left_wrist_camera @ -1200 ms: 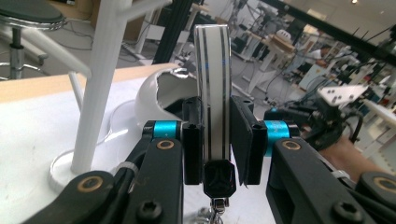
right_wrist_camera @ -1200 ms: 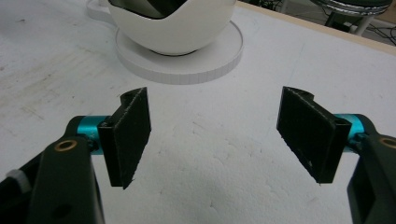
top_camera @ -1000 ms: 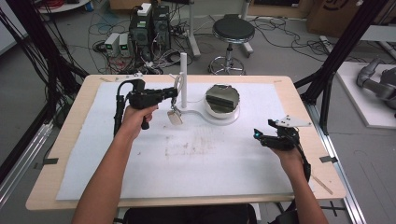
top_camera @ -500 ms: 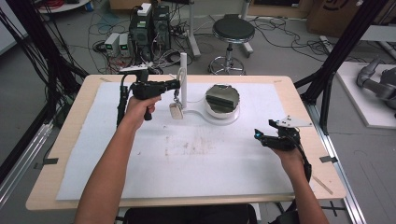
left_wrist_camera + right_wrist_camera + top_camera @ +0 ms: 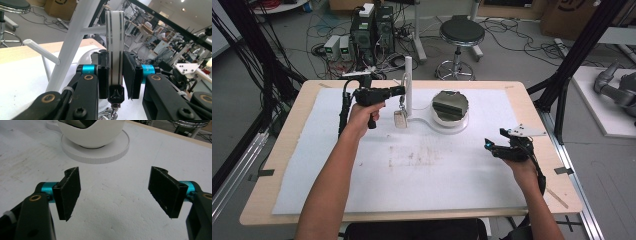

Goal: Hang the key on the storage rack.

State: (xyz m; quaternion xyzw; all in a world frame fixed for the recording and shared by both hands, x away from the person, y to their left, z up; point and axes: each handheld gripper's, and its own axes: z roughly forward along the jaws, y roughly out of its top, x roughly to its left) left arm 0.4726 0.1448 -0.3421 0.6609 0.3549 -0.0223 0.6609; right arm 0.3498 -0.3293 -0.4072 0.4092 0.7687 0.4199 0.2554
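Now the left gripper [image 5: 399,90], clamped on a white strap [image 5: 114,50] with a dangling tag [image 5: 400,119], has shifted toward the white stand [image 5: 408,82]; right gripper [image 5: 488,146] rests wide open, empty.

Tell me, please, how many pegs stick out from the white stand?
2 can be seen in the left gripper view: one peg points left, another peg goes right behind the striped strap held in the left gripper. More may be hidden.
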